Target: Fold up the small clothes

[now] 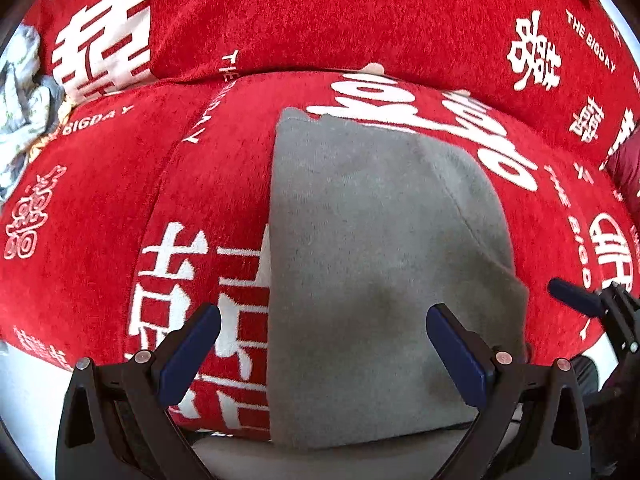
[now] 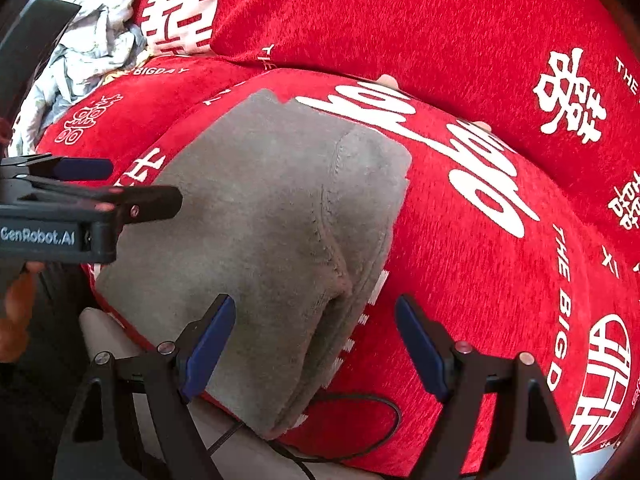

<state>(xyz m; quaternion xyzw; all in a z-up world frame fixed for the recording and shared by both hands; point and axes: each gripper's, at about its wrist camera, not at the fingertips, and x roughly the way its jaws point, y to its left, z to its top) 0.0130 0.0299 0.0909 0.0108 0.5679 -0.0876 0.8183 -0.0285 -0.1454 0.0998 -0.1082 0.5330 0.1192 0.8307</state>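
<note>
Seating: a sofa (image 1: 100,208) is wearing a red cover with white characters and lettering.
Back: red cushions (image 1: 340,16) are leaning behind the seat.
Light: bright, even light is falling across the fabric.

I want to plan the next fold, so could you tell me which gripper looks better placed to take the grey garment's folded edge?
Probably the right gripper. It hangs open over the grey garment, straddling its thick folded edge. The left gripper is open too, but spans the flat left edge.
</note>
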